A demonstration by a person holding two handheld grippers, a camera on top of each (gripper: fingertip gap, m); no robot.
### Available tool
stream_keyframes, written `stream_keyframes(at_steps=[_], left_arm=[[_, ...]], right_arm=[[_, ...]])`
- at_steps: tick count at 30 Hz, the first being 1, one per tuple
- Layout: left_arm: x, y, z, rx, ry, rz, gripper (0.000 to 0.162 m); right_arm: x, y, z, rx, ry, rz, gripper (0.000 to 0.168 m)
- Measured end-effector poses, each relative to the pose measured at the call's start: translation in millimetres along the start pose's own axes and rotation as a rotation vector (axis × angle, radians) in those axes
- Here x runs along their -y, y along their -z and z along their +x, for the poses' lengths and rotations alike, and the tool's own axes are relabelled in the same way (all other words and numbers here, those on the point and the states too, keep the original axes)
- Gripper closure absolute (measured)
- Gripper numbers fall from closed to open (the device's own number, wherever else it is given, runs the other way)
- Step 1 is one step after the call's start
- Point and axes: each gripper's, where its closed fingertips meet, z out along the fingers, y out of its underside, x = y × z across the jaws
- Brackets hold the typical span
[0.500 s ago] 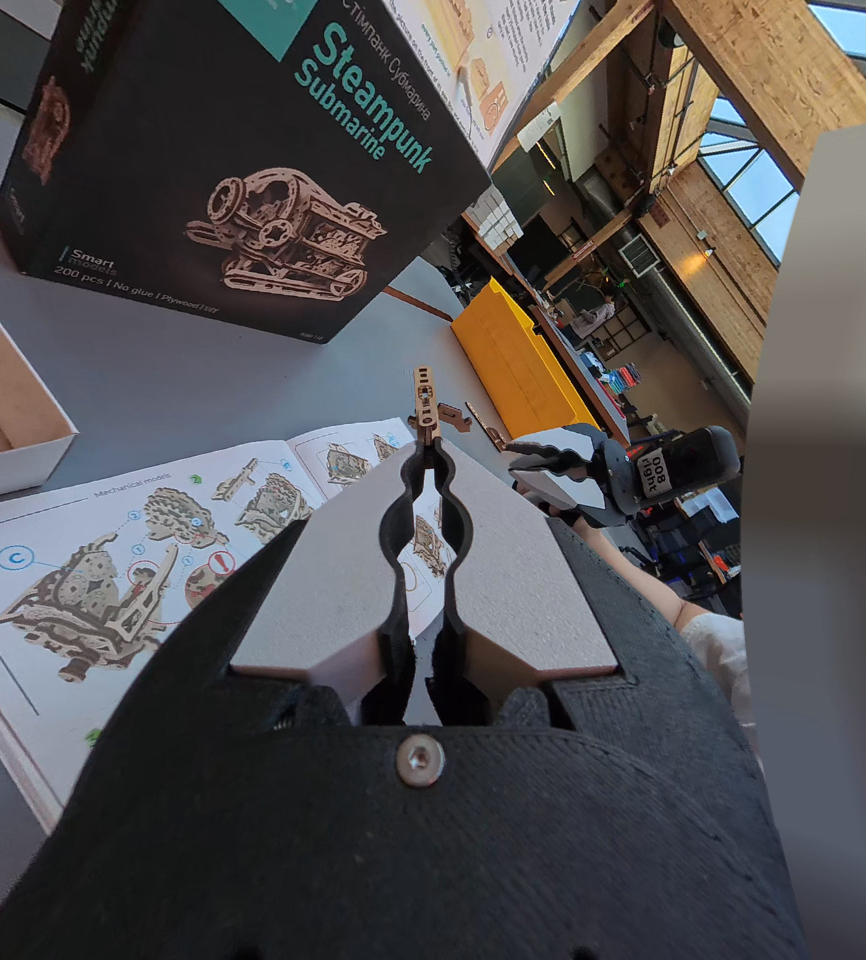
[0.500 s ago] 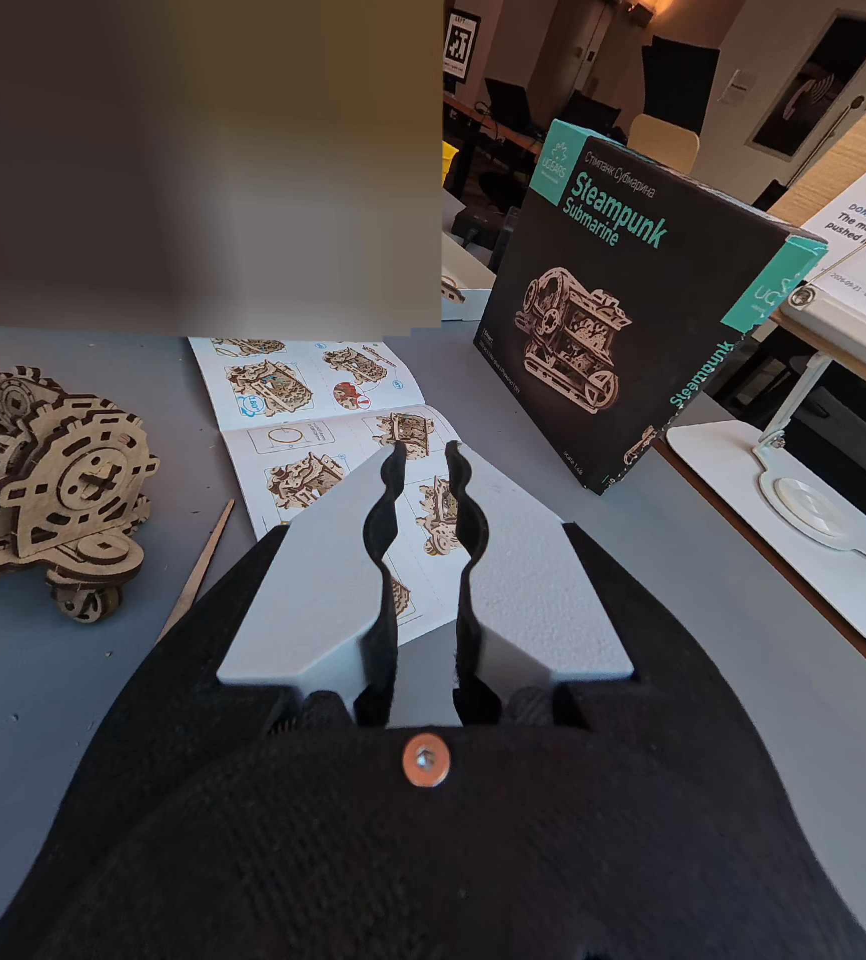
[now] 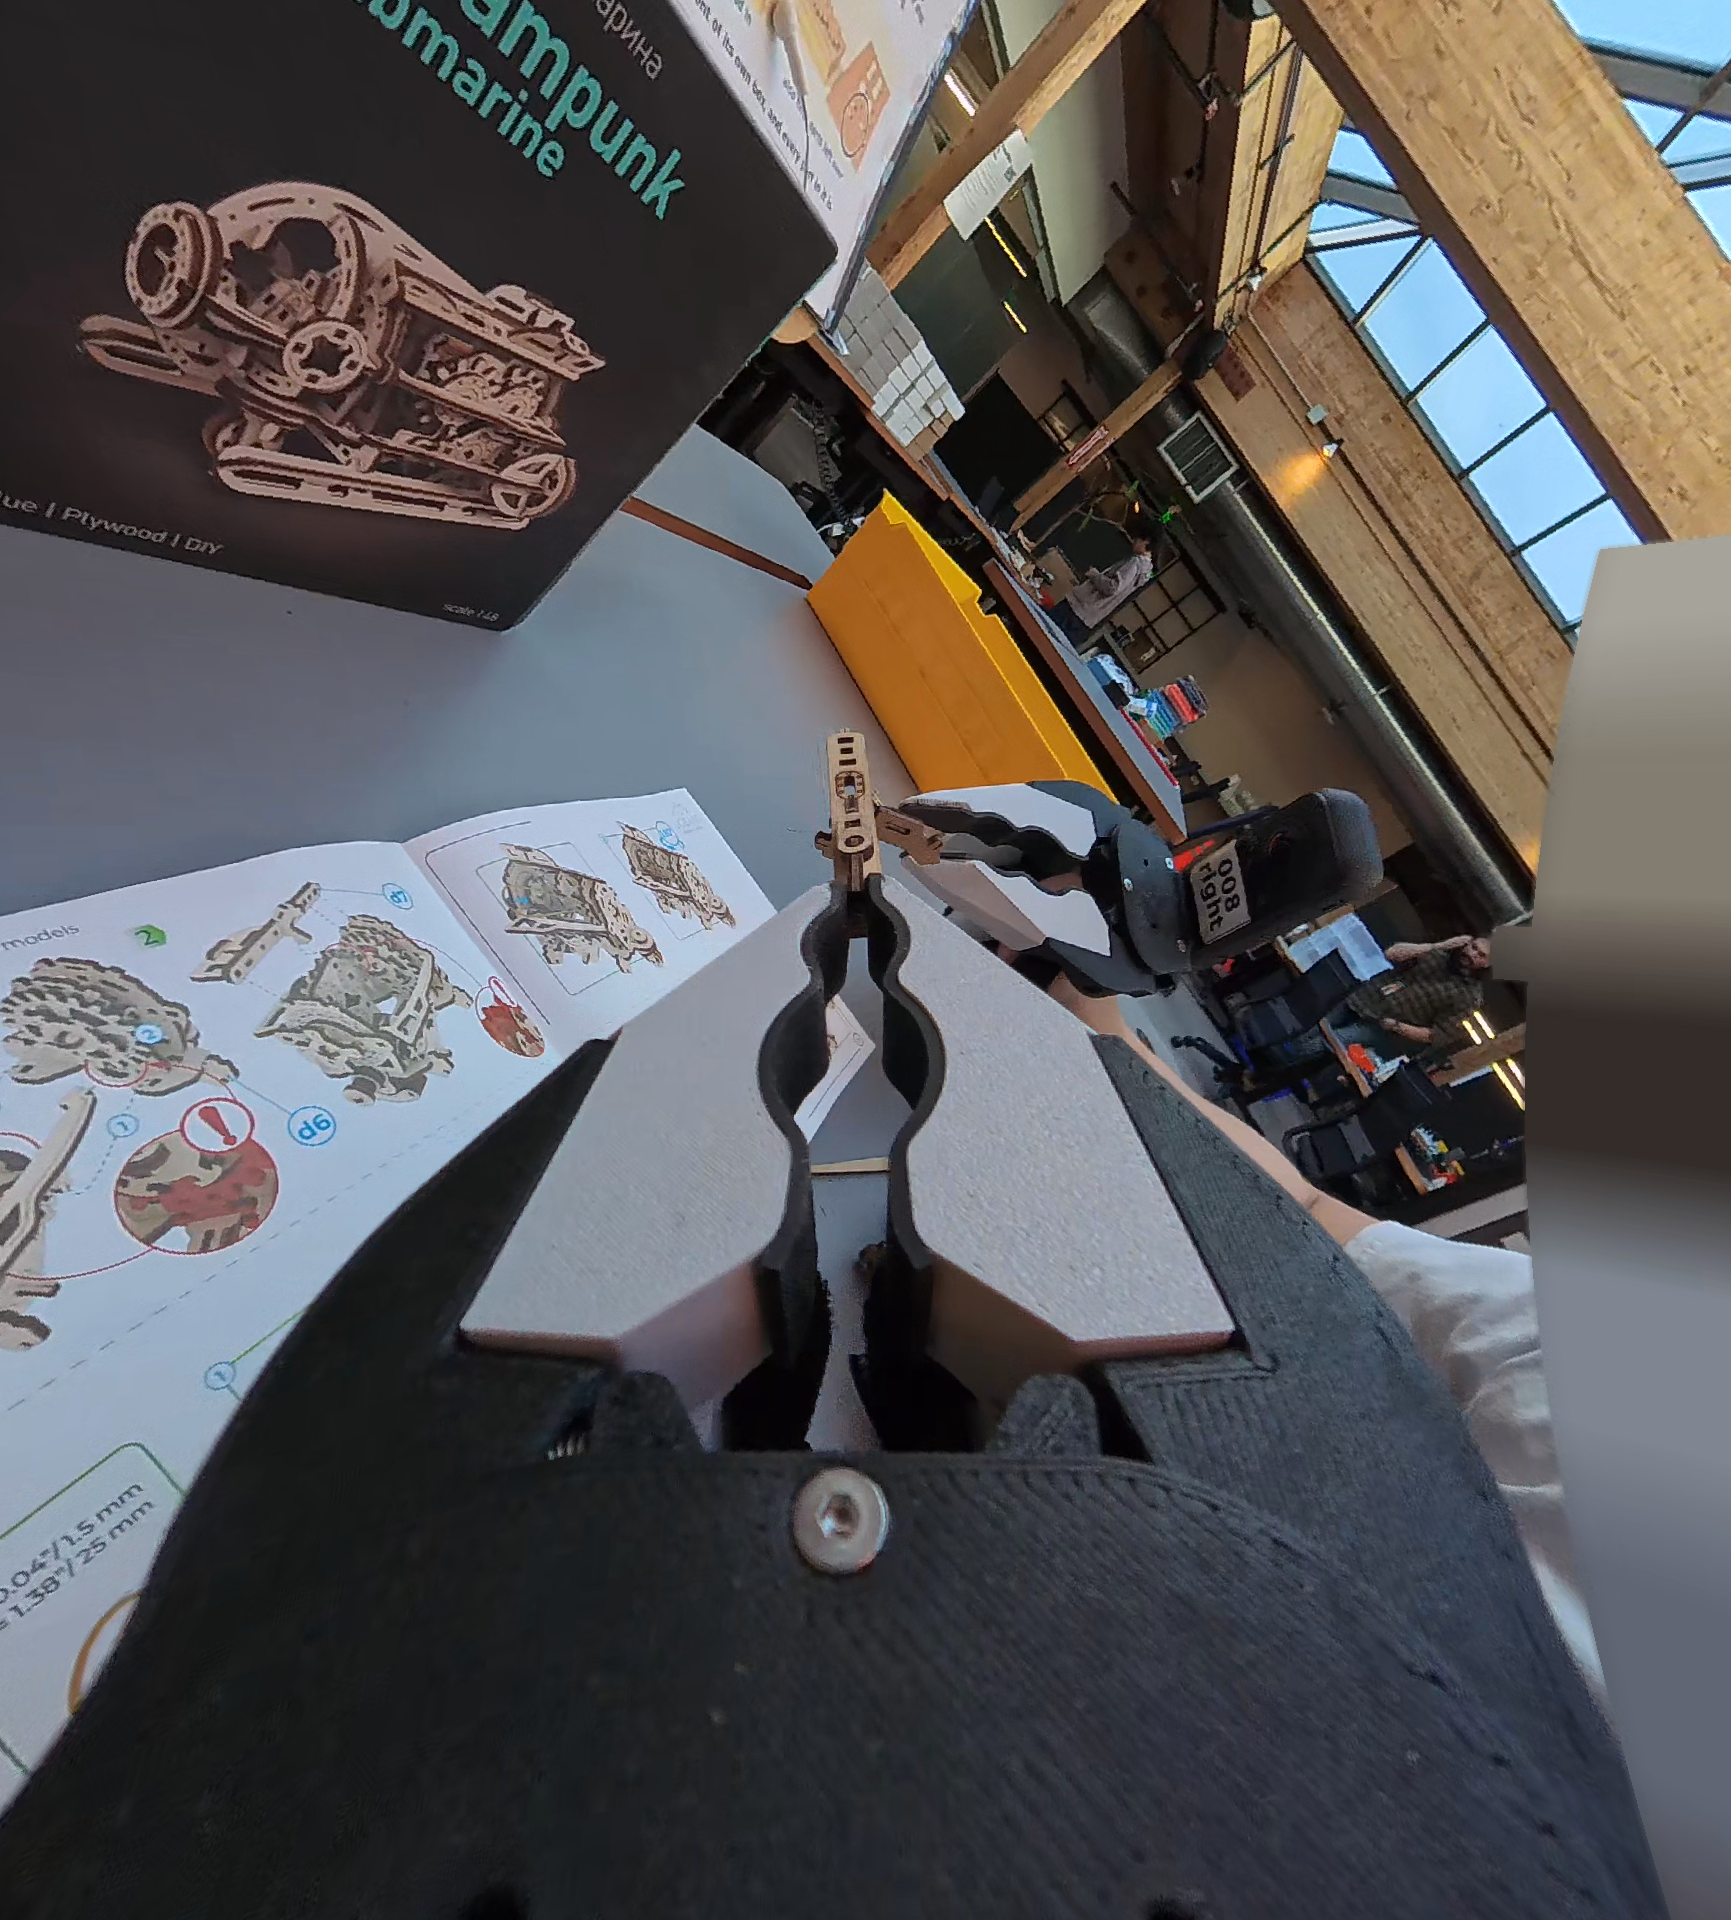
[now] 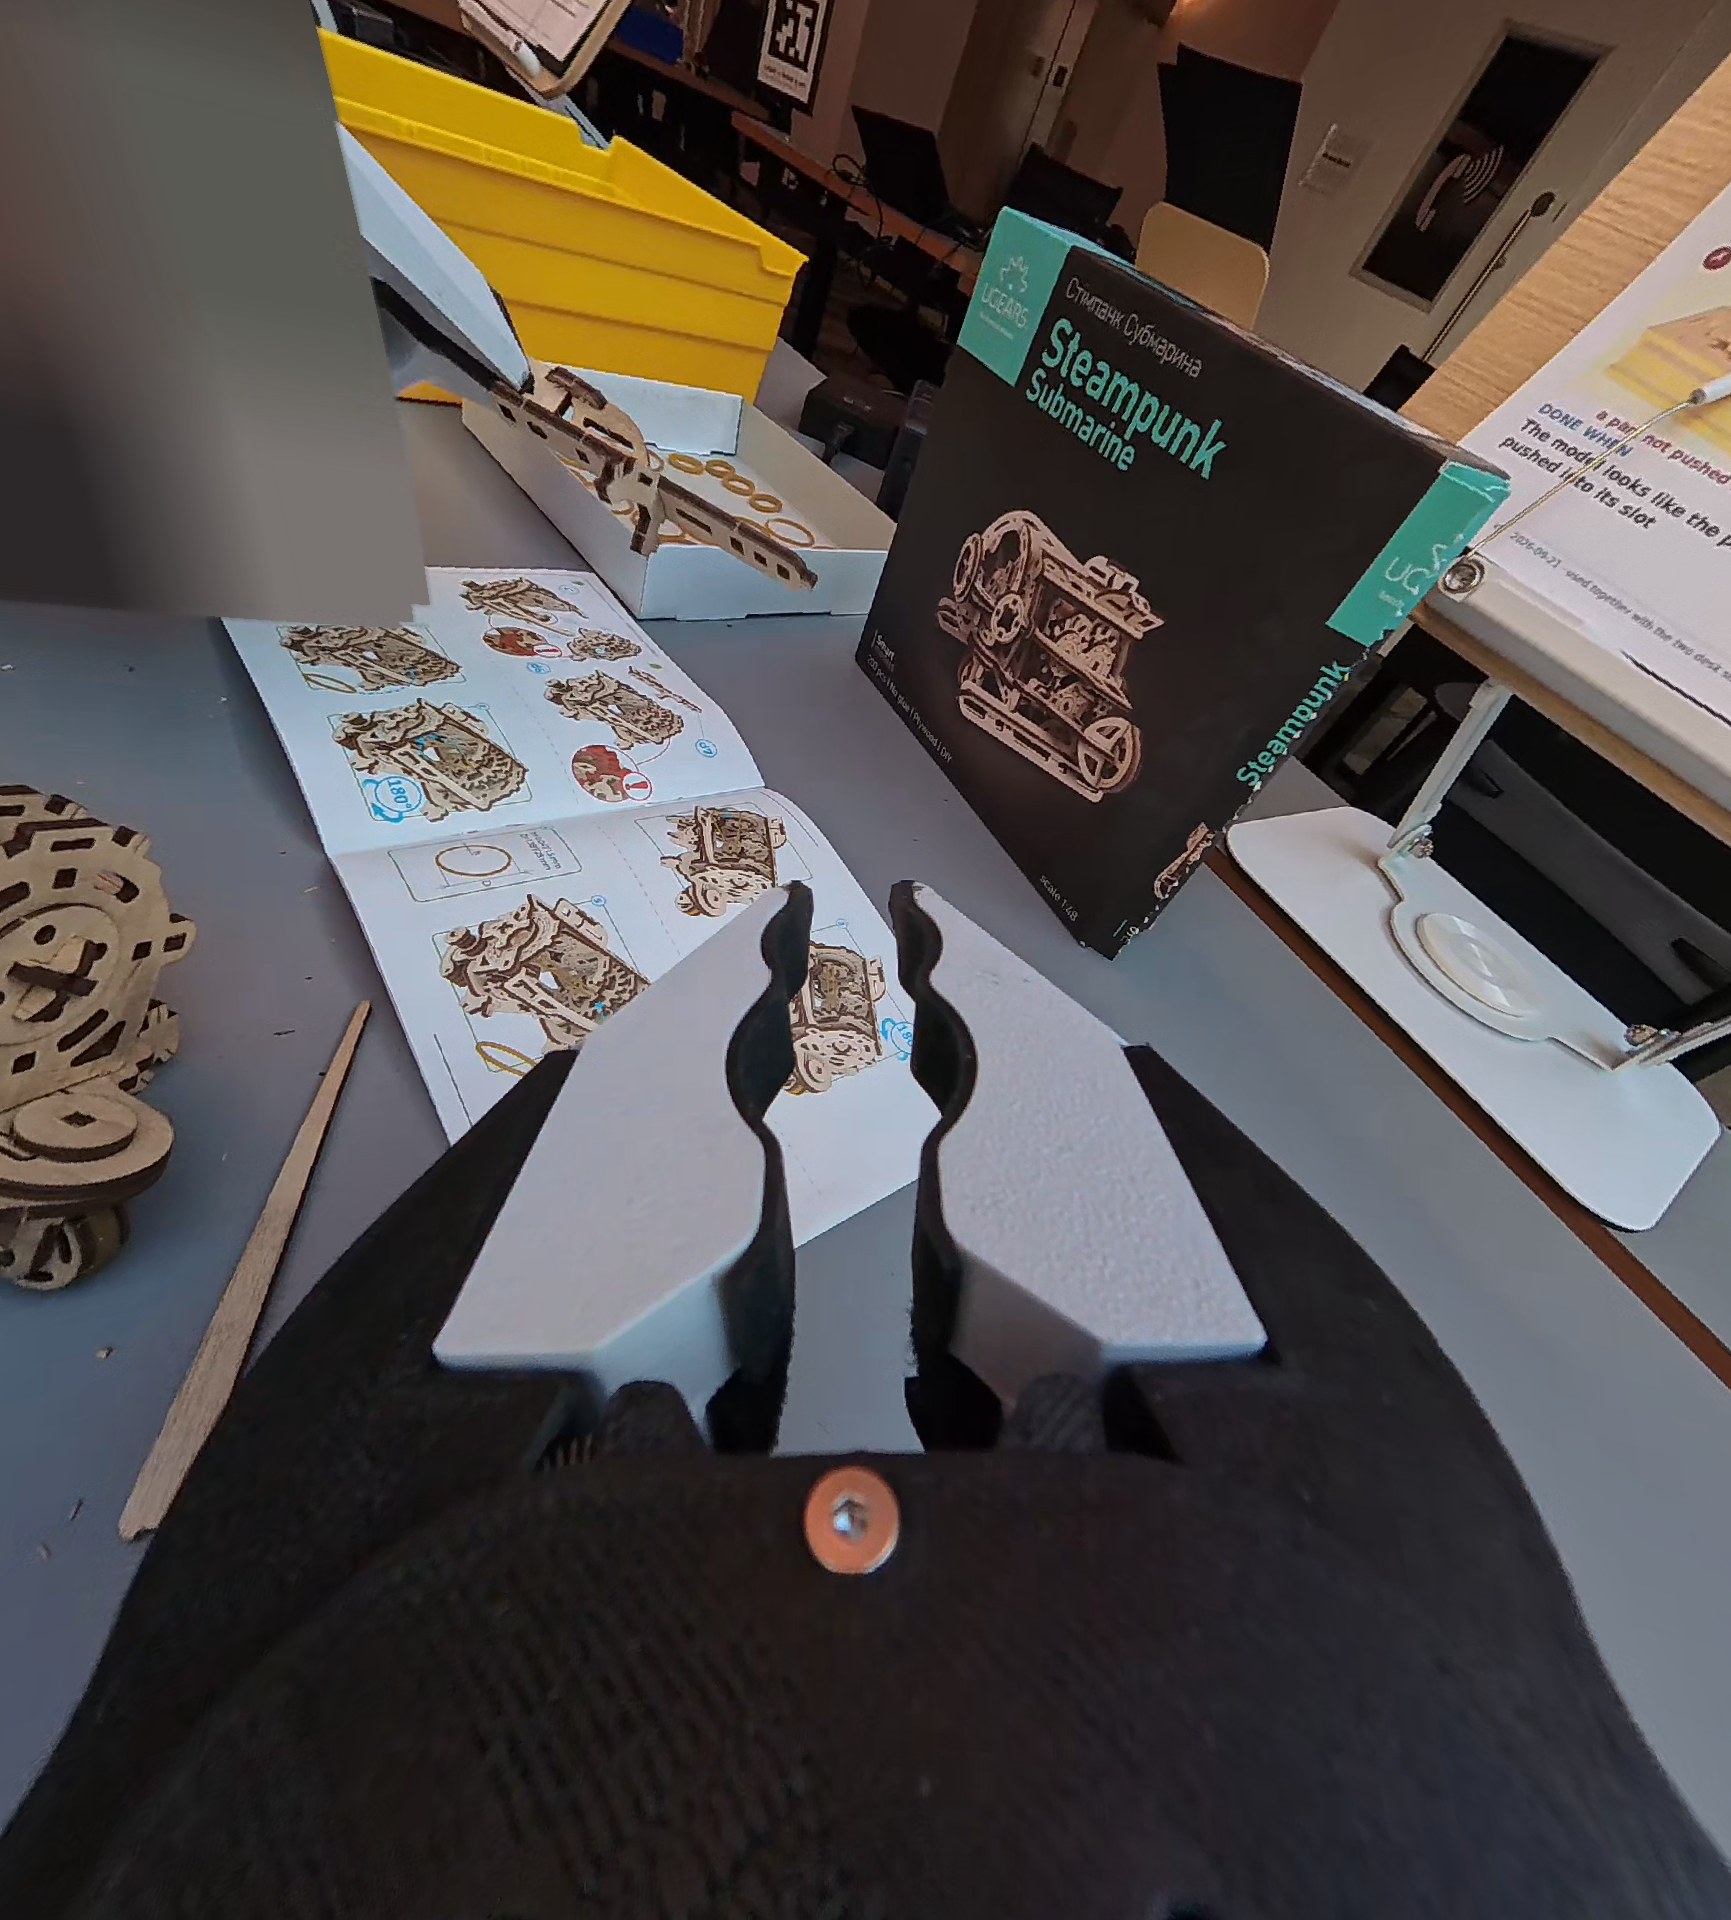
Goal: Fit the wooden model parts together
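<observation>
Right wrist view: black box [image 4: 1131,582] upright near table [image 4: 1152,1039] far edge, booklet [image 4: 528,790] beneath released right gripper [image 4: 845,899]; left gripper [image 3: 853,902] clenched on slotted wooden part [image 3: 848,805].

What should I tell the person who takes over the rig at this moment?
Left gripper: shut on the long, slotted, pale wooden part, held up in the air.
Right gripper: open and empty, over the open white instruction booklet.
The half-built brown wooden model stands on the grey table, apart from both grippers.
Done: the part is picked up.
Left: fit it into the model.
</observation>
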Motion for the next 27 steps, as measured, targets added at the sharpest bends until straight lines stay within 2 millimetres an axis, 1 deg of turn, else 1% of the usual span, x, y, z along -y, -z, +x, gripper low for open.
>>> stream_keyframes(at_steps=[8,14,21,27], left_arm=[[-6.3,-4.2,-1.0,-0.054,0.096,-0.015,0.162],[-11.5,-7.1,-5.4,-0.028,0.080,-0.035,0.162],[-7.7,-3.2,-10.5,-0.020,0.095,-0.018,0.162],[-6.0,-1.8,-9.8,-0.025,0.097,-0.010,0.162]], right_arm=[[0.6,0.8,-3.9,0.028,0.012,0.001,0.153],[-1.2,2.2,-1.8,0.043,-0.019,0.006,0.153],[-3.5,0.9,8.1,0.016,-0.046,0.003,0.153],[-5.6,-0.2,9.3,0.009,-0.050,-0.006,0.153]])
